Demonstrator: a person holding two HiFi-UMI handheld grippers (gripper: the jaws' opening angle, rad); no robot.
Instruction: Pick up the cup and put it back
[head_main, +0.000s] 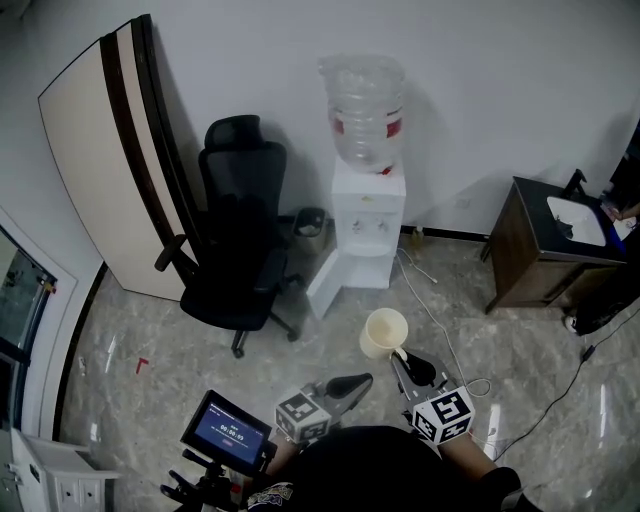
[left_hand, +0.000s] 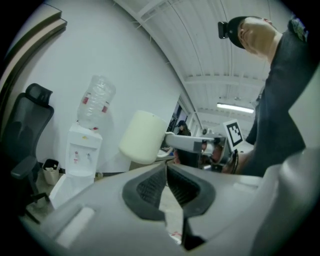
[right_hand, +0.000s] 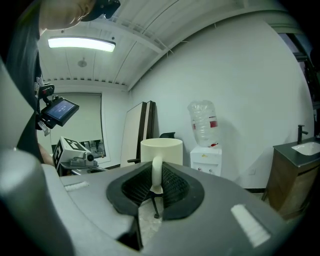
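We've got the cup (head_main: 384, 332) upright in the air over the floor (head_main: 150, 420), its handle (right_hand: 156, 174) pinched by the fingers of the right gripper (head_main: 404, 360), body straight out past the tips, while the left gripper (head_main: 358, 381) just beside it has its fingers pressed together, empty.

Head view steeply down, gripper views level, dispenser (head_main: 368, 215) shared

Nothing can be read for certain. The small screen (head_main: 231, 431) at the lower left of the head view shows pale digits on blue, too small to make out, and the red band (head_main: 366, 127) round the water bottle (head_main: 364, 95) carries print too blurred to read. The left marker cube (head_main: 303, 416) and the right marker cube (head_main: 444, 412) bear only black-and-white square patterns.
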